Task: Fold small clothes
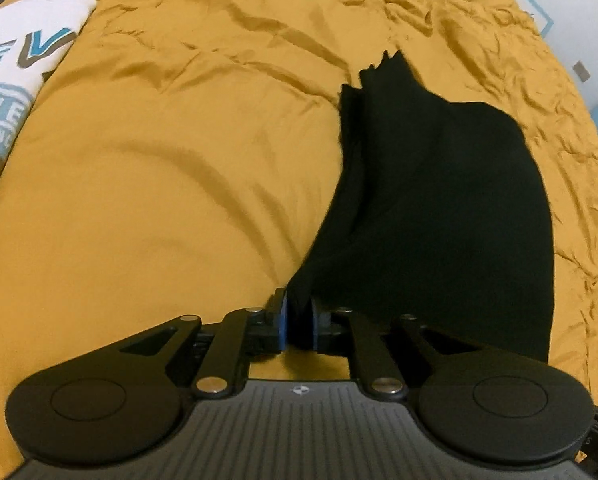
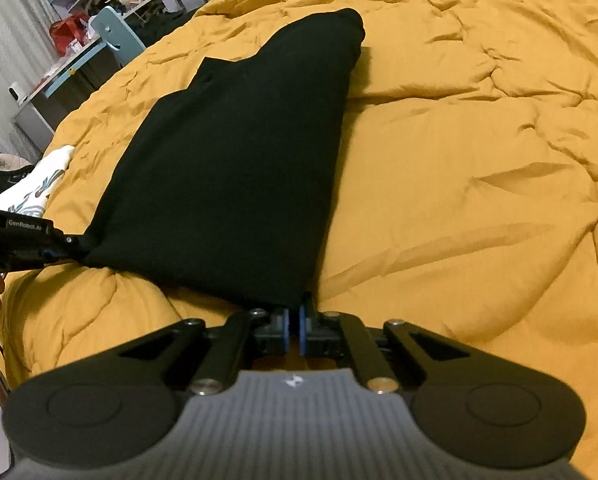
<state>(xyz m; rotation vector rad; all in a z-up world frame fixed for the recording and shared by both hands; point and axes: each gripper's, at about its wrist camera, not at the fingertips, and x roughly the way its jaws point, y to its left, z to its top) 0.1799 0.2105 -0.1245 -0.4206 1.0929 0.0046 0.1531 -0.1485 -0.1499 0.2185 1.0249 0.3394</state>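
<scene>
Left wrist view: left hand-held gripper (image 1: 299,312) is clamped on the near corner of the black garment (image 1: 439,208) — cloth bunches between the blue pads (image 1: 283,320). The garment lies on the yellow duvet (image 1: 159,180) and runs away from the camera, up and slightly right; long axis roughly follows the gripper's line of sight. Its far end narrows to a jagged, crumpled edge. The left side shows stacked folds, so it looks already doubled over. A white printed shirt (image 1: 23,56) sits well apart at far left.

Right wrist view: right hand-held gripper (image 2: 294,320) pinches the other near corner of the garment (image 2: 239,168), jaws nearly together with only a thin bite of cloth. The left gripper (image 2: 65,250) is visible at the left edge, holding its corner, so the near hem is stretched between the two. The garment tapers away toward a rounded far end at upper centre. The white shirt (image 2: 39,188) lies beyond the left gripper, and room furniture (image 2: 79,40) stands past the bed.

Risks, my read:
- Right grip is shallow — a pull or lift could slip the corner out and drop the hem.
- The soft, lumpy duvet (image 2: 479,160) gives no flat backing; the fold may land skewed.
- The far end is already rumpled; dragging it would worsen that.
- Uneven lift between the two would twist the hem line.
</scene>
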